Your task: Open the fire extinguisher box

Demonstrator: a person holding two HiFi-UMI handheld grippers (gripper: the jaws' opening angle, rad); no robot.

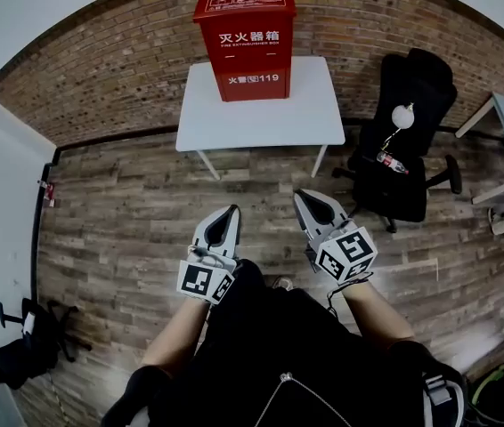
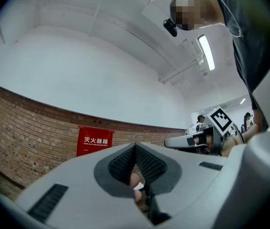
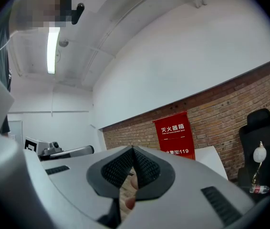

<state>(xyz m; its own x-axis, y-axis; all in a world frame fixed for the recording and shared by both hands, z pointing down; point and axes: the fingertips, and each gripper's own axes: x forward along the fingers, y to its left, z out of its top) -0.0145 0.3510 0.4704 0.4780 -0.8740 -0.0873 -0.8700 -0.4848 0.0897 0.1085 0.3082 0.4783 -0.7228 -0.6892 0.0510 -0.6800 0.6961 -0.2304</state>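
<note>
Before a brick wall (image 1: 101,69), the red fire extinguisher box (image 1: 245,43) stands on a white table (image 1: 261,118). Well apart from it, the left gripper (image 1: 231,212) and right gripper (image 1: 300,197) have their jaws pressed together, empty.

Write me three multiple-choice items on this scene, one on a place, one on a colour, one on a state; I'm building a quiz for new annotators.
1. Where does the fire extinguisher box stand? A. on the floor B. on the white table C. on a shelf
2. What colour is the office chair? A. black B. red C. white
3. How are the left tool and right tool? A. both open B. both shut, empty C. both shut on the box
Key: 1 B, it sits on the tabletop; 2 A, seat and back are black; 3 B, each tool's jaws meet with nothing held.
</note>
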